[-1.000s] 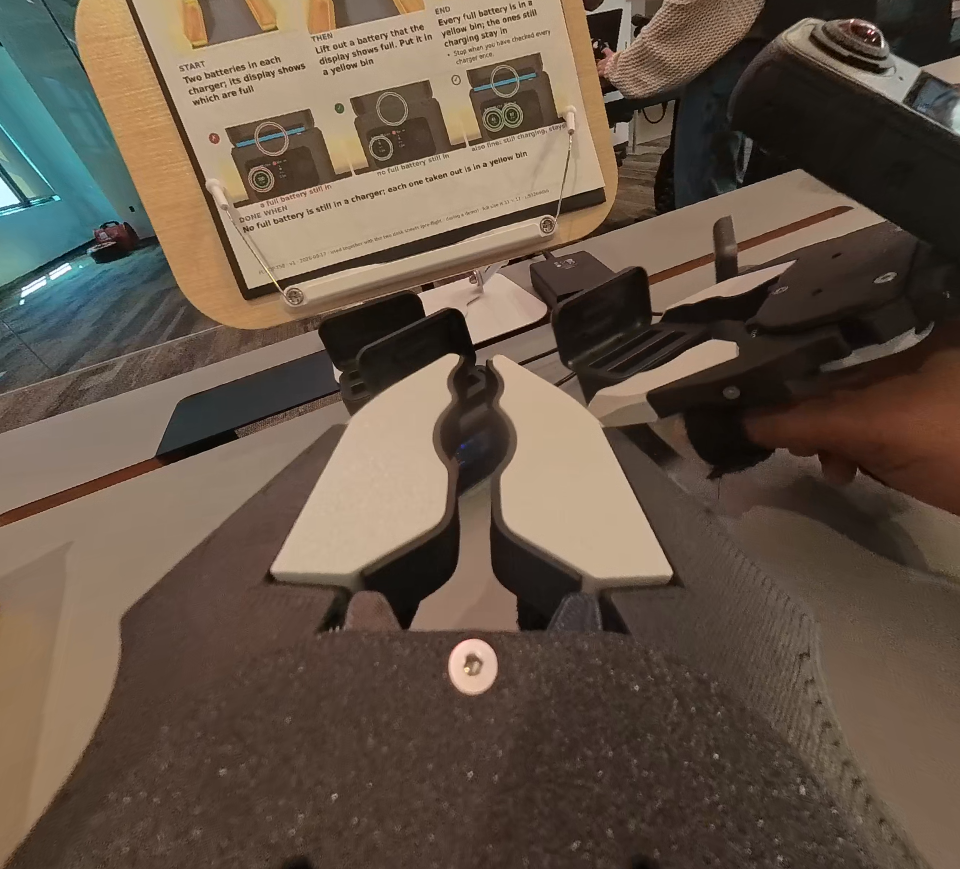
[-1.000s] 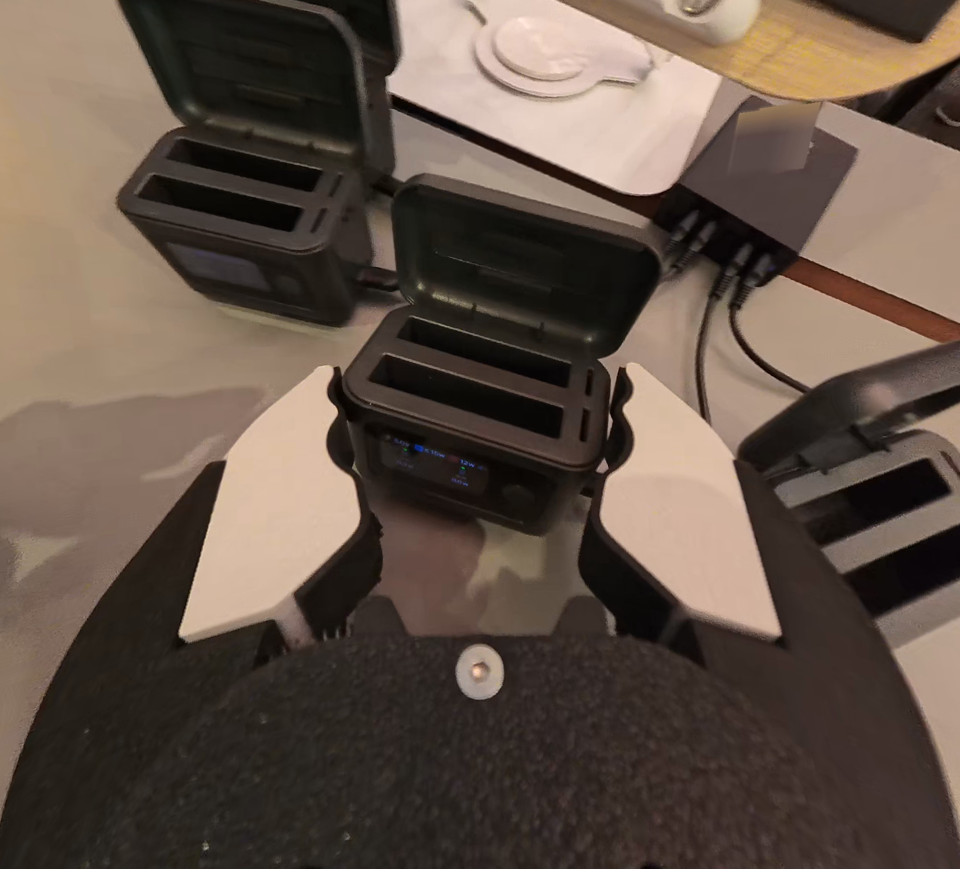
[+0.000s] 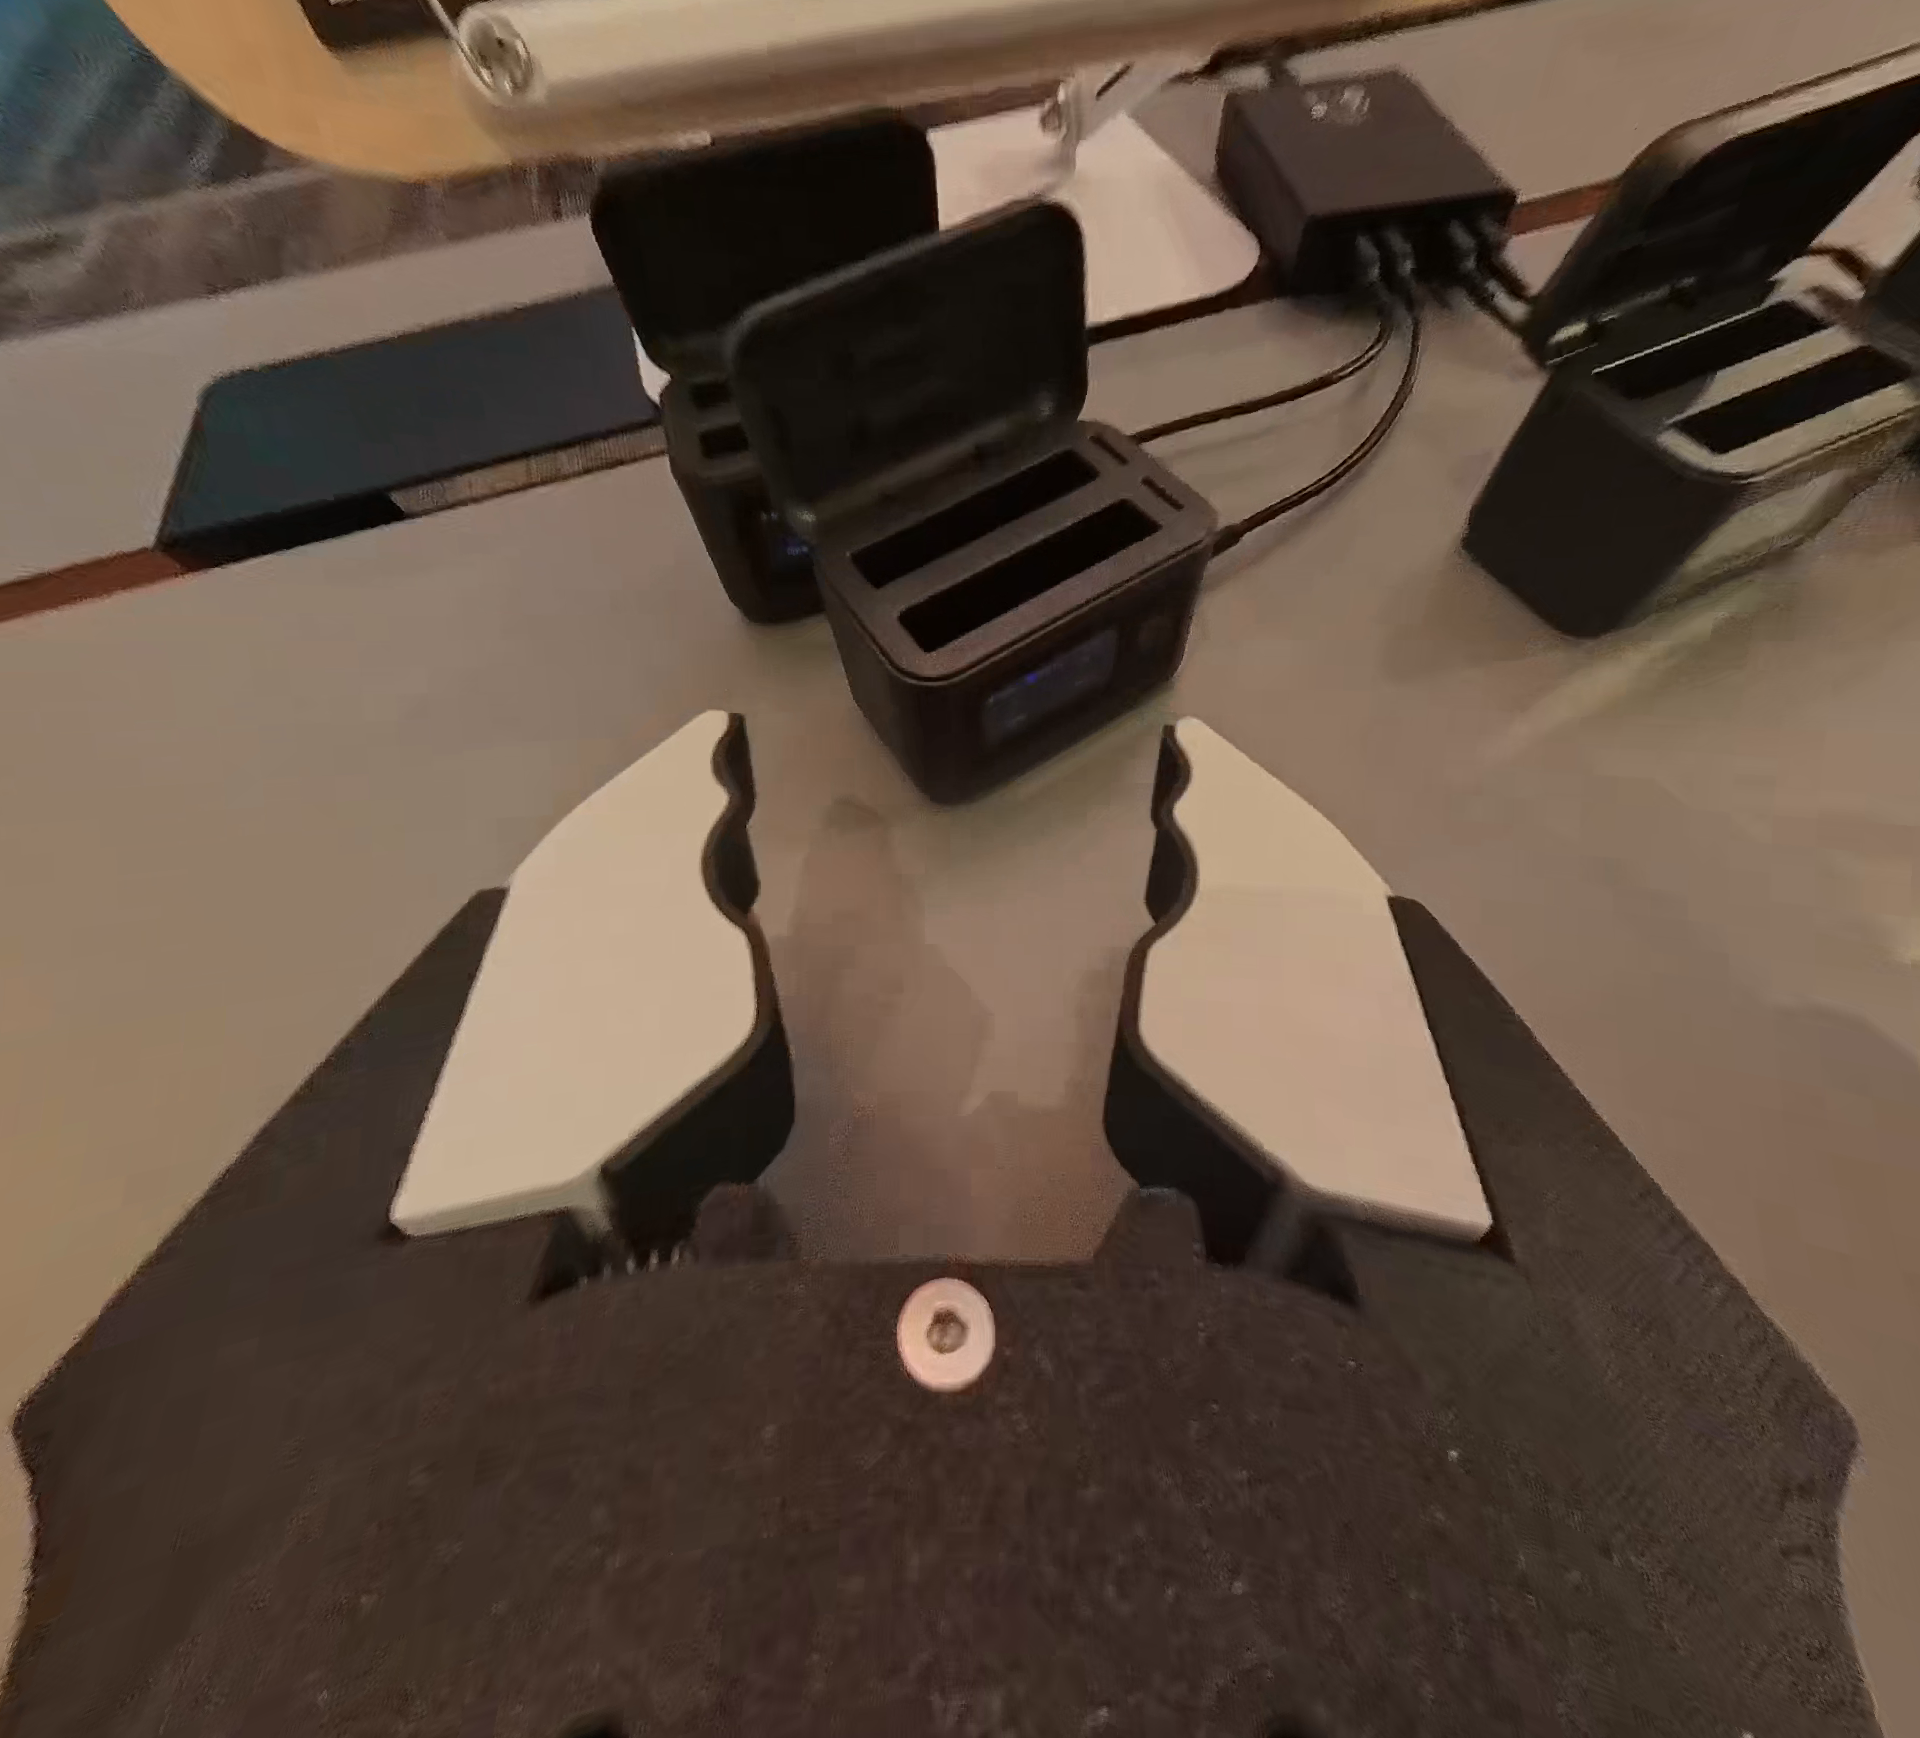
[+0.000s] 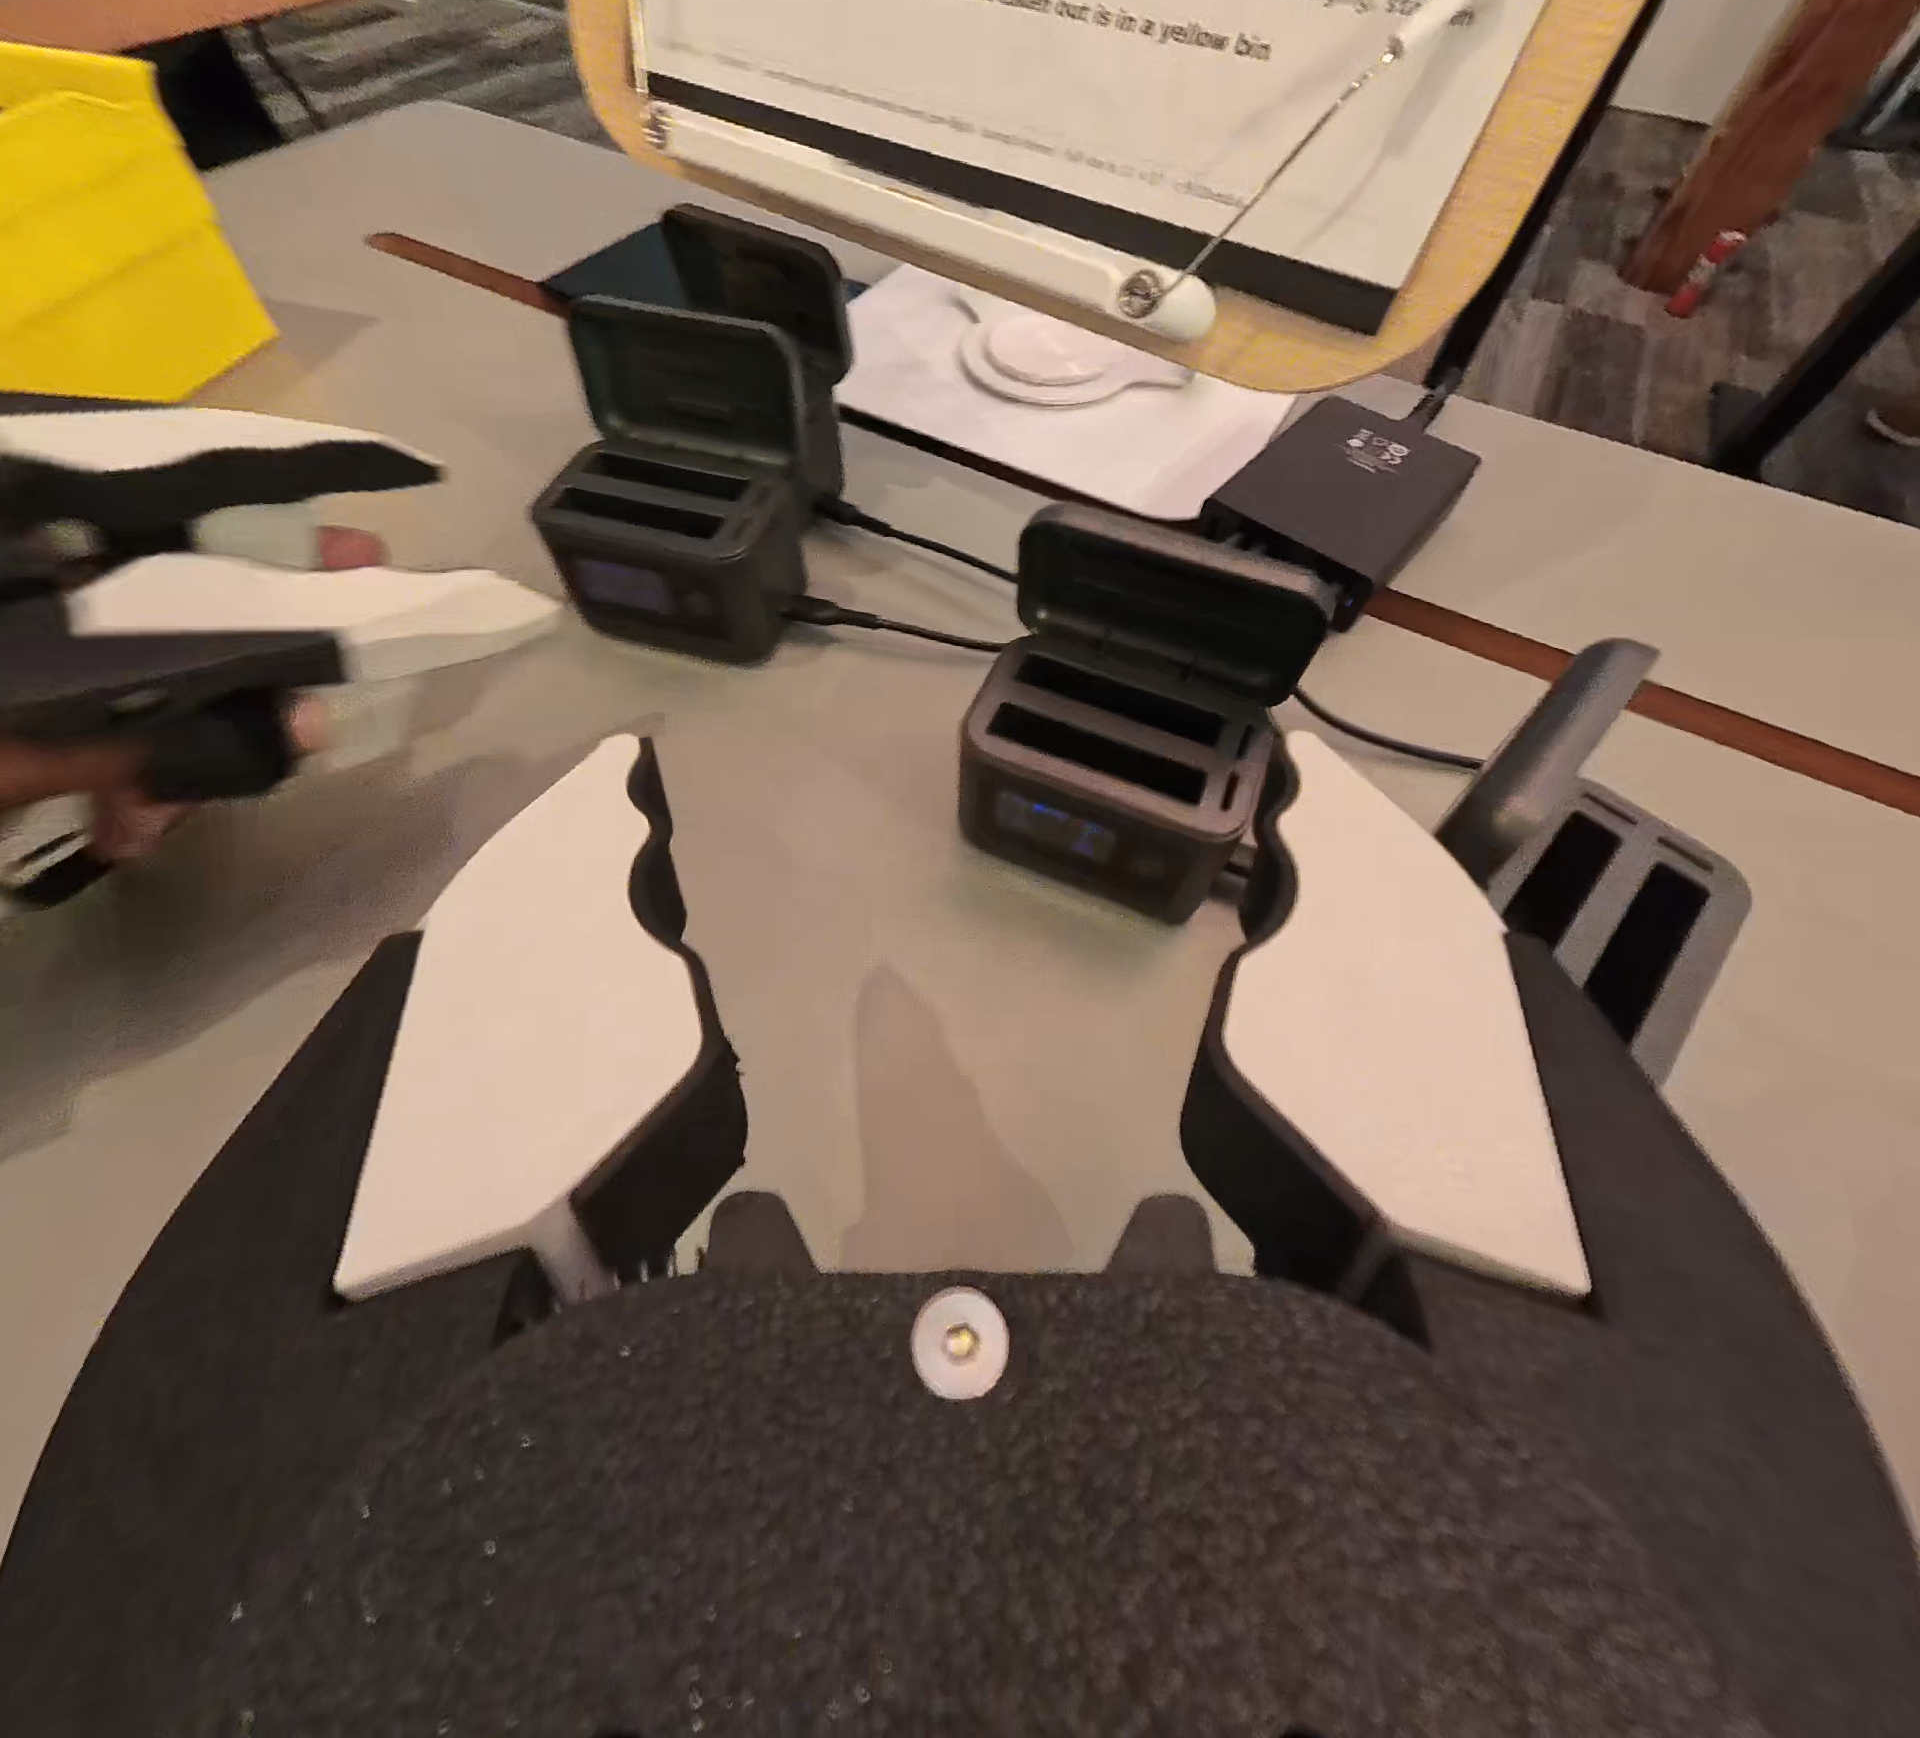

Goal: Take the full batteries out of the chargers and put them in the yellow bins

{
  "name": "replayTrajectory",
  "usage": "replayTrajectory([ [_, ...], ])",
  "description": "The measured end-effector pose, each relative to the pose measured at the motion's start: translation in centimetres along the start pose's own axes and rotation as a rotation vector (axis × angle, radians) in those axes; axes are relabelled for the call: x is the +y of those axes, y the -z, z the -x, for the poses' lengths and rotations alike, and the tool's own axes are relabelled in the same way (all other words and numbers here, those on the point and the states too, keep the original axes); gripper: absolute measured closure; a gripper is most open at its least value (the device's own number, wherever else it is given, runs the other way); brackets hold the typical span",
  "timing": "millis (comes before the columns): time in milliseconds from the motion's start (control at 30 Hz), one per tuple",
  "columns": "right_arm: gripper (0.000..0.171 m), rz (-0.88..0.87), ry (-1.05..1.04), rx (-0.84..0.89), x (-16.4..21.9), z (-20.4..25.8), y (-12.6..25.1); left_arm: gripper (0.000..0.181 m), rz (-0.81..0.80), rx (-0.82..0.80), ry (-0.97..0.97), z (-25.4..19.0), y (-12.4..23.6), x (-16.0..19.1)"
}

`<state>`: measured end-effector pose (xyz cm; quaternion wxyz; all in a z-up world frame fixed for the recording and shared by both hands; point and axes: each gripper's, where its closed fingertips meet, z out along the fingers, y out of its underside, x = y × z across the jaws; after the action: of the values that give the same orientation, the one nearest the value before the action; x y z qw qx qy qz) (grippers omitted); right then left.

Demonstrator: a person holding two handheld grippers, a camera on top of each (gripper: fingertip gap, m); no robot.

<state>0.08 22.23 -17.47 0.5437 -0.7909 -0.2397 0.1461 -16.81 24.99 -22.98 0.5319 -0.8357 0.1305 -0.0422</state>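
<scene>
Left claw (image 3: 951,805) and right claw (image 4: 961,841) both wide open, empty, poised low over grey desk (image 3: 312,753). Chargers (image 4: 1112,795) mid-desk, lids up for access, slots look dark, no batteries discernible. Yellow bin (image 4: 94,234) at far left edge, ready for drop-off.

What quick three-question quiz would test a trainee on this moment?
1. True or false: the left gripper is shut on a battery.
2. The lid of the charger just ahead of the right gripper is: A open, B closed, C missing.
3. How many battery slots does that charger show?

Key: 1 false, it is open and empty; 2 A; 3 two.
</scene>
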Motion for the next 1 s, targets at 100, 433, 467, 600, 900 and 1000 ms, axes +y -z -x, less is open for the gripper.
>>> replayTrajectory([
  [100, 0.065, -0.020, 0.000, -0.024, 0.9, 0.4, 2.1, 0.095, 0.083, -0.004, 0.018, 0.4, -1.8, 0.7],
  [433, 0.070, -0.127, -0.024, -0.045, 0.9, -1.4, 4.0, 0.101, 0.186, 0.023, -0.029, -1.0, -5.1, 0.8],
  [467, 0.071, -0.128, -0.011, -0.045, 1.0, -1.4, 3.9, 0.101, 0.185, 0.028, -0.032, -1.2, -5.3, 0.8],
  [600, 0.073, -0.128, -0.005, -0.060, 1.2, -1.1, 3.7, 0.102, 0.181, 0.069, -0.055, -2.3, -5.7, 0.5],
  [900, 0.076, -0.130, -0.020, -0.061, 1.3, -1.3, 3.7, 0.105, 0.173, 0.202, -0.119, -6.2, -5.3, 0.3],
  [1000, 0.077, -0.133, -0.032, -0.057, 1.3, -1.5, 3.8, 0.107, 0.168, 0.222, -0.130, -7.0, -5.2, 0.2],
])
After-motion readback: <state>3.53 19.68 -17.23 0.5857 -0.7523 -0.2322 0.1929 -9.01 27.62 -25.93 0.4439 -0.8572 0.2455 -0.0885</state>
